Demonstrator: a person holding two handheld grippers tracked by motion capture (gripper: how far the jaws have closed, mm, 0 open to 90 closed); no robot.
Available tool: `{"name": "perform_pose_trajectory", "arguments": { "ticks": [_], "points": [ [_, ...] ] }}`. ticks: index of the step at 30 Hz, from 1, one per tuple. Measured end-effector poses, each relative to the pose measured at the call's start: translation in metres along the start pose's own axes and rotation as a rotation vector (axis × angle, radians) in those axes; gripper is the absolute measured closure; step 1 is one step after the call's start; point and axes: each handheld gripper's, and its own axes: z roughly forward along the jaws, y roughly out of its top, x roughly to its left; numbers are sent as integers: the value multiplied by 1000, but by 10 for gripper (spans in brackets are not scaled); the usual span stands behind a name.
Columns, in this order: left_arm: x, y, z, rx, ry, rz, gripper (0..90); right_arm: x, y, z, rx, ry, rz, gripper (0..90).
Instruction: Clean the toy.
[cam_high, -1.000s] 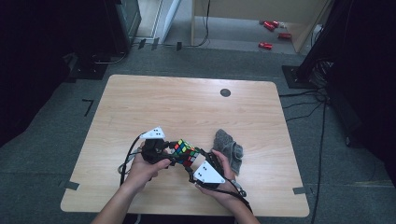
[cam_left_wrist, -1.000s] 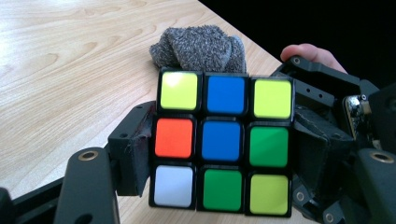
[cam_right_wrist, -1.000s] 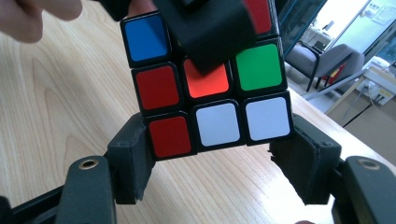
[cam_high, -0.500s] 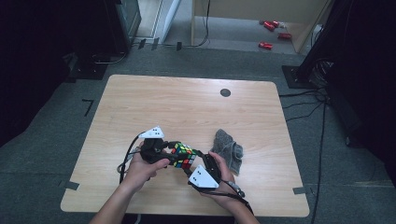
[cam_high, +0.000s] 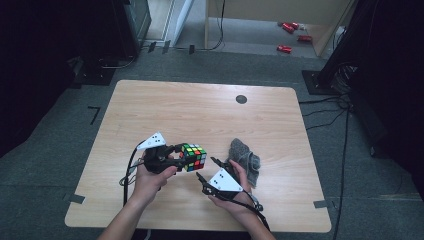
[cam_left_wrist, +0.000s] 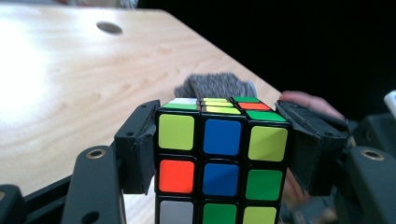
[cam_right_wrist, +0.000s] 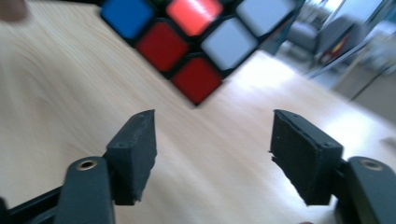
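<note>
Item: puzzle cube (cam_left_wrist: 219, 154), held just above the worktop (cam_high: 200, 110), clamped at two opposite faces by the left gripper (cam_high: 179, 156). Right gripper (cam_right_wrist: 212, 154) near it, fingers spread with nothing between. Judged light, rigid, smooth-faced; layers could twist, so flat opposite faces suited gripping. Beyond: grey cloth (cam_high: 245, 160).

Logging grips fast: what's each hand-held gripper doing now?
Left hand-held gripper: closed on the puzzle cube.
Right hand-held gripper: open, holding nothing.

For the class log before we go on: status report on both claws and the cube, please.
Left claw shut on puzzle cube, lifted off table. Right claw open, empty, just short of cube. Grey cloth beside right hand, not blocking.
</note>
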Motion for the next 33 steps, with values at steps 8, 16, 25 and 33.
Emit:
{"name": "perform_pose_trajectory", "arguments": {
  "ticks": [8, 16, 25, 33],
  "points": [
    [-14, -6, 5, -76, 19, 57, 353, 13, 19, 3, -10, 66, 336, 192],
    [-23, -12, 12, -84, 27, 83, 352, 6, 22, -1, -44, 75, 519, 214],
    [-27, -13, 15, -87, 13, 99, 352, 1, 18, -4, -59, 39, 538, 340],
    [-21, -11, 15, -51, -27, 77, 347, 2, 18, -4, -48, -21, 408, 343]
  ]
}}
